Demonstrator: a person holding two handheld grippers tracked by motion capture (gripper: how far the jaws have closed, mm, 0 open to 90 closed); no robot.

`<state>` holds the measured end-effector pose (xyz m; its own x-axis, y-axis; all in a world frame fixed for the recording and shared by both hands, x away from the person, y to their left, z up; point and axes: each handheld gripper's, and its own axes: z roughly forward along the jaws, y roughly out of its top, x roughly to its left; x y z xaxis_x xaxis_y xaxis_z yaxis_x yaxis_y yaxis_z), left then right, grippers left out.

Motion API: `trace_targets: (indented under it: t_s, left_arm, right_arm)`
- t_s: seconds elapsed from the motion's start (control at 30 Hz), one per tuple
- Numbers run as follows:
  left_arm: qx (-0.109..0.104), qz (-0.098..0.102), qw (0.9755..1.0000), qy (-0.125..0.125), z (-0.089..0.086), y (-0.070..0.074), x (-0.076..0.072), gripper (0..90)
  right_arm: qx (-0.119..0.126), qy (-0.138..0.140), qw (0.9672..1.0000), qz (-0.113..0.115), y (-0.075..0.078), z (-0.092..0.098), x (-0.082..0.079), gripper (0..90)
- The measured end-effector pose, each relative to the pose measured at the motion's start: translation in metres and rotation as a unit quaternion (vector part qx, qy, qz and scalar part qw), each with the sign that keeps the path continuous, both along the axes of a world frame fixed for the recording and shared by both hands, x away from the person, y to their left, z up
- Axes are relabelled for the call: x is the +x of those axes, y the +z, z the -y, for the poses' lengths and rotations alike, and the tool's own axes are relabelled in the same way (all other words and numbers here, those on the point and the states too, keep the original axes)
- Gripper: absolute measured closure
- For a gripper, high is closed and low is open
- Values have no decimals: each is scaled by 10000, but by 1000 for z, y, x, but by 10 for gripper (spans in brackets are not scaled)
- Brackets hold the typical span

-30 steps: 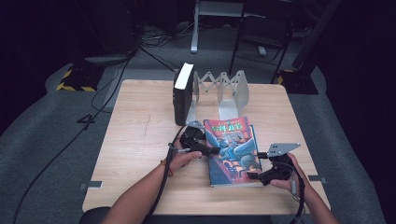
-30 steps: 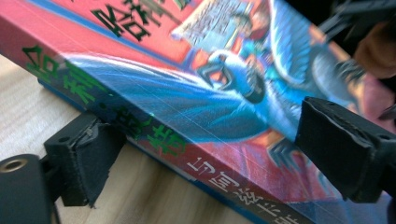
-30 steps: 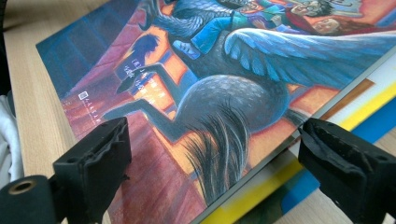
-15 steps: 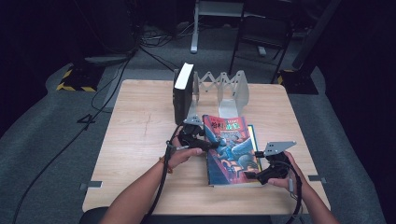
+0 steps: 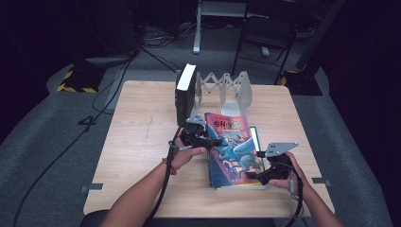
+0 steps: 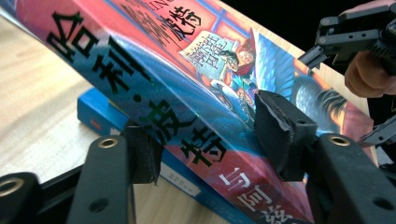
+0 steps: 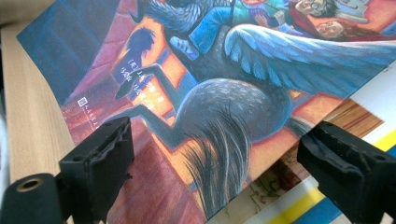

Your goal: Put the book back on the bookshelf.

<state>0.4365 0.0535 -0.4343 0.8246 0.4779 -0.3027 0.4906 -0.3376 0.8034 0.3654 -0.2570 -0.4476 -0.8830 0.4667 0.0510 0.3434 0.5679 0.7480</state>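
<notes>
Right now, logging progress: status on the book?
Left gripper jaws just closing, clamped on top book, spine side. Right gripper open at its corner. Blue book underneath.

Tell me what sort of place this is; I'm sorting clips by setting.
Probably a lab or studio set up for recording: a lone wooden table on grey carpet, cables trailing over the floor, dark surroundings.

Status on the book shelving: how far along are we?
Done: one black book stands upright in the grey rack. In hand: the left claw has been closing across the spine edge of the illustrated book, one pad under it and one on the cover, tilting it off the blue book beneath; the right claw sits open at its near edge. Left: stand it in the rack, then probably the blue one.
</notes>
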Motion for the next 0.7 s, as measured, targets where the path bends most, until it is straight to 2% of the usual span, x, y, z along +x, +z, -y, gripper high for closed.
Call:
trace_targets:
  t_s: [0.03,0.1,0.13,0.2,0.27,0.47,0.57,0.7]
  left_arm:
    - [-4,108,9999,26,0,4,-2,465]
    - [-3,174,9998,68,0,8,-2,476]
    - [-3,174,9998,68,0,8,-2,479]
    - [-11,316,9995,90,1,12,-2,487]
    - [-26,366,9992,135,1,14,-2,496]
    - [-107,572,9981,207,0,24,-1,533]
    - [-191,724,9970,183,0,31,-3,564]
    - [-358,1081,9935,29,-1,45,-11,620]
  right_arm:
    - [-13,-45,10000,68,1,-1,0,131]
    - [17,-95,9998,160,2,0,1,155]
    - [41,-111,9998,171,2,0,1,164]
    - [62,-122,9997,184,3,1,4,174]
    - [98,-183,9996,172,3,1,6,194]
    - [141,-285,9988,384,5,0,12,248]
    - [129,-351,9978,542,7,-1,15,274]
    - [235,-448,9960,742,9,2,18,361]
